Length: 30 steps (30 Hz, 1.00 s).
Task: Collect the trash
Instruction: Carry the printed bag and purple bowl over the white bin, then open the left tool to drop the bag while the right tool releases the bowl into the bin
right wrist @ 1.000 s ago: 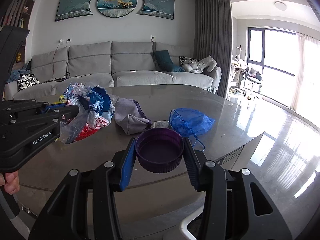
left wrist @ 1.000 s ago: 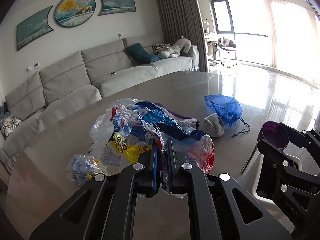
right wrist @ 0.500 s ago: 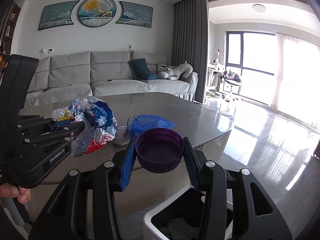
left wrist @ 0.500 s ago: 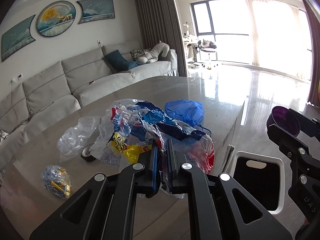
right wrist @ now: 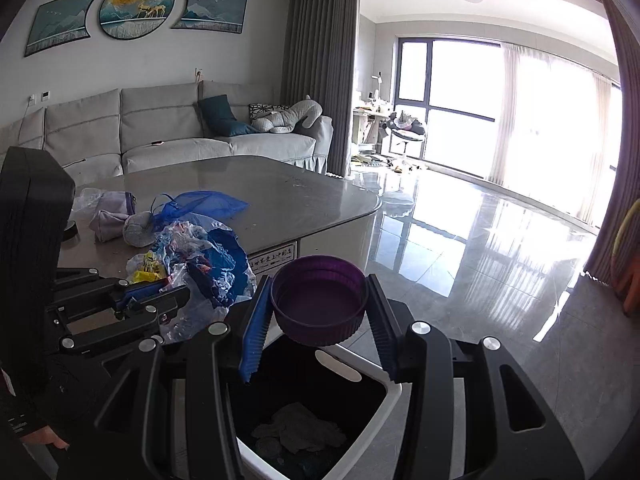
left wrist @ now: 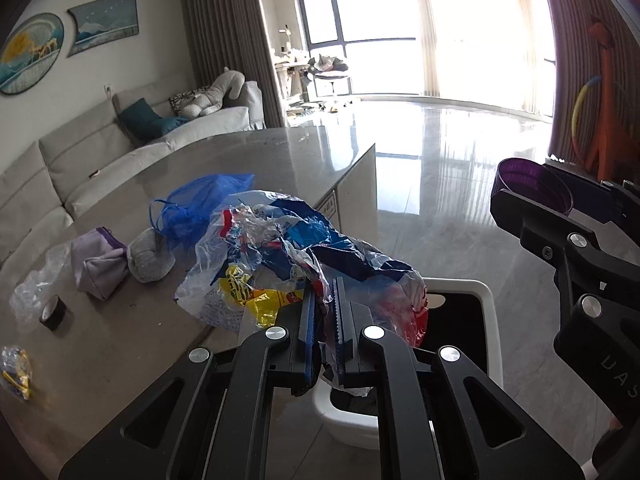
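Honestly, with my left gripper (left wrist: 325,312) pinching the plastic wrappers (left wrist: 296,256) and my right gripper (right wrist: 318,312) clamping the purple lid (right wrist: 319,300) over the bin (right wrist: 394,392), I worry the wrappers cling or drift past the rim when released.

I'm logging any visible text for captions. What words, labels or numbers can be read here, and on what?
"UAS": partly cut off, moulded on the right gripper body, left wrist view.
Table edge sticker: a row of Chinese characters, too small to read reliably.
Crumpled plastic bags in the left gripper: printing too creased to read.
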{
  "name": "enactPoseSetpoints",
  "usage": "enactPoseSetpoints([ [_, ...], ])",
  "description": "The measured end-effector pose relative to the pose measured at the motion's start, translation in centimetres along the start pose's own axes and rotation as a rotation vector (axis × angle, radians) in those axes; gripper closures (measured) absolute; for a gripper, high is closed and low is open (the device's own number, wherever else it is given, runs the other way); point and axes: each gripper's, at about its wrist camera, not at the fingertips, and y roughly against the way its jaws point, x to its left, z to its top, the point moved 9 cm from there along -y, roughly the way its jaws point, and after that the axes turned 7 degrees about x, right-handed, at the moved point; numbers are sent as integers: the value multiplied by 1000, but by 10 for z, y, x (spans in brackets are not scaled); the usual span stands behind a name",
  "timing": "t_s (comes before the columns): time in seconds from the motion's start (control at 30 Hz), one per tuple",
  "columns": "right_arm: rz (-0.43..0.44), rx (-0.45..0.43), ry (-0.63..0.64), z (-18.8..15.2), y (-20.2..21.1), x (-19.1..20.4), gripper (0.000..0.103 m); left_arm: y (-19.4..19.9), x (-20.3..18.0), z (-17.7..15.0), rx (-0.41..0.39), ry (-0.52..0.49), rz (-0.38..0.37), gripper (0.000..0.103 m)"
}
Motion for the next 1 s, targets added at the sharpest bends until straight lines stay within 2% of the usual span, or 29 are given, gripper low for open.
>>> enactPoseSetpoints([
  [0.23, -75, 34, -23, -24, -4, -44, 56, -20, -57, -6, 26, -55, -98, 95],
  [0.37, -97, 51, -48, -32, -7, -62, 56, -33, -85, -24, 86, -85, -148, 95],
  [0.6, -103, 53, -59, -32, -8, -65, 56, -50, -99, -34, 139, -108, -183, 94],
  [0.67, -104, 55, -53, -30, -9, -61, 56, -55, -98, -33, 147, -101, -205, 85],
  [0.7, -101, 57, -51, -29, -11, -59, 56, -54, -101, -33, 149, -104, -211, 56],
  [0.73, -103, 59, -48, -29, -12, -59, 56, -56, -101, -34, 154, -105, -218, 7],
  [0.8, -100, 61, -47, -30, -13, -58, 56, -59, -100, -36, 160, -94, -234, 4],
  [0.9, -101, 62, -43, -29, -15, -55, 56, -73, -96, -46, 255, -74, -237, 4],
  [1.0, -97, 60, -40, -28, -15, -53, 56, -75, -85, -43, 247, -39, -228, 4],
])
